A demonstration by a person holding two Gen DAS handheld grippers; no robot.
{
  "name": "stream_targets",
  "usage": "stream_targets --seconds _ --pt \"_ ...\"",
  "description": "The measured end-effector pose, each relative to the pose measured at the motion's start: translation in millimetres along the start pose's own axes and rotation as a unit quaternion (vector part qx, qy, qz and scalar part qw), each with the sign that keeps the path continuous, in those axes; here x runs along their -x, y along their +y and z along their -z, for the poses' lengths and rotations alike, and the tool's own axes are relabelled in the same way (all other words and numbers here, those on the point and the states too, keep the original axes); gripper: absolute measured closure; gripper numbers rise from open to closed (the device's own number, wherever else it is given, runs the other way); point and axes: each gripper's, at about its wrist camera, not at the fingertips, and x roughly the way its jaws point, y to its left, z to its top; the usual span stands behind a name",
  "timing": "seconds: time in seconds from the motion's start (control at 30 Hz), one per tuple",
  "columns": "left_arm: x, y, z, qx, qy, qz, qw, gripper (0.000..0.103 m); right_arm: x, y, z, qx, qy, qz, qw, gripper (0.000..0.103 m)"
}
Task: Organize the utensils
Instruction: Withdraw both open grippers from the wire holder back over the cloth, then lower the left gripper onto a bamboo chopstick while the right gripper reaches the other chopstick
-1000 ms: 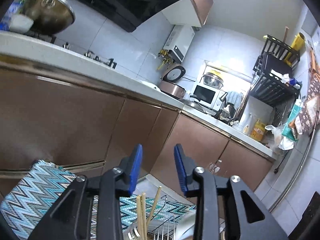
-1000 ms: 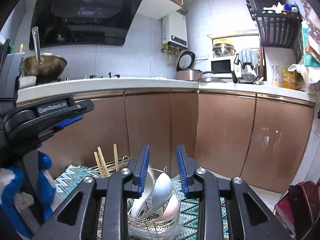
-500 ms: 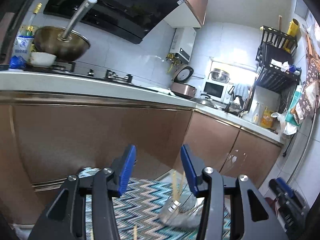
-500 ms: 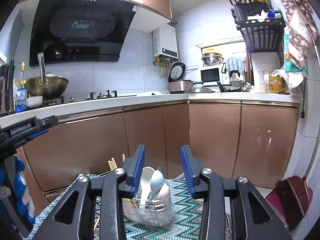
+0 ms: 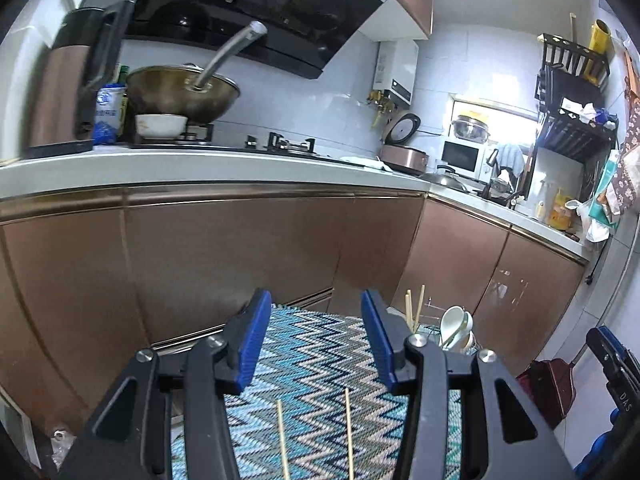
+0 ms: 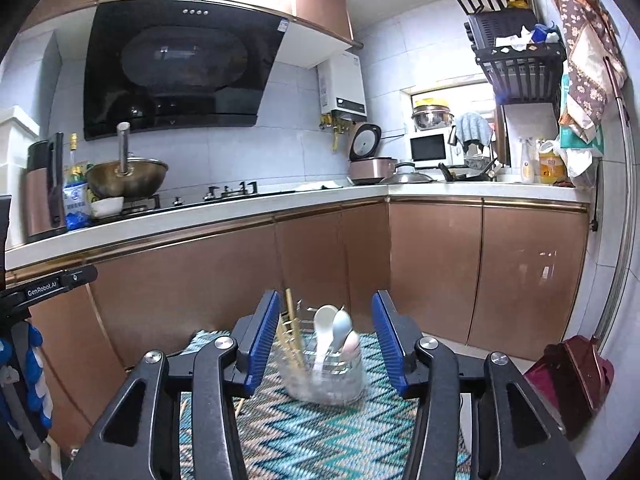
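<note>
A clear utensil holder (image 6: 326, 376) stands on a blue zigzag cloth (image 6: 320, 440). It holds white and pastel spoons (image 6: 334, 330) and several wooden chopsticks (image 6: 292, 336). My right gripper (image 6: 324, 338) hovers some way short of it, jaws opening, nothing between them. In the left wrist view the holder (image 5: 452, 332) sits behind the right finger. Two loose chopsticks (image 5: 316, 432) lie on the cloth (image 5: 312, 360) below my left gripper (image 5: 312, 340), which is open and empty.
Brown cabinet doors (image 6: 320, 256) run under a white counter (image 6: 200, 216) behind the cloth. A wok (image 6: 126, 178), a kettle (image 6: 42, 188) and a rice cooker (image 6: 370, 164) stand on the counter. A dark red dustpan (image 6: 572, 376) lies on the floor at right.
Both grippers have pulled back and risen from the holder, which now looks smaller and farther. Their jaws stand wider. Two loose chopsticks have come into the left wrist view.
</note>
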Motion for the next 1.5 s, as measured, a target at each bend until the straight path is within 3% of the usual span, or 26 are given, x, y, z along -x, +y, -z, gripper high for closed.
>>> stream_targets --seconds 0.17,0.43,0.6,0.67,0.73,1.07,1.27,1.4,1.5 --pt "32 14 8 -0.005 0.004 0.0 1.0 0.058 24 11 6 -0.001 0.006 -0.01 1.0 0.044" --pt "53 32 19 -0.011 0.016 -0.001 0.9998 0.058 49 27 12 -0.002 -0.007 -0.015 1.0 0.001" --pt "56 43 19 -0.003 0.016 -0.001 0.9999 0.057 52 29 15 -0.008 0.005 -0.03 1.0 0.0" --pt "56 48 20 -0.004 0.019 -0.003 0.9998 0.049 52 25 19 -0.018 0.017 -0.04 0.999 0.0" --pt "56 52 21 -0.006 0.02 -0.004 0.9998 0.049 53 21 22 -0.027 0.021 -0.042 0.999 0.0" --pt "48 64 25 0.0 0.035 0.011 0.9993 0.049 71 -4 22 -0.069 0.001 -0.003 0.998 0.0" --pt "40 68 29 -0.001 0.041 0.012 0.9991 0.049 71 -11 26 -0.083 -0.002 -0.001 0.997 0.0" --pt "27 73 33 0.0 0.063 0.014 0.9979 0.049 64 -10 31 -0.081 0.006 0.013 0.997 0.0" --pt "13 77 37 0.006 0.093 0.026 0.9953 0.049 55 -10 34 -0.089 0.021 -0.003 0.996 0.0"
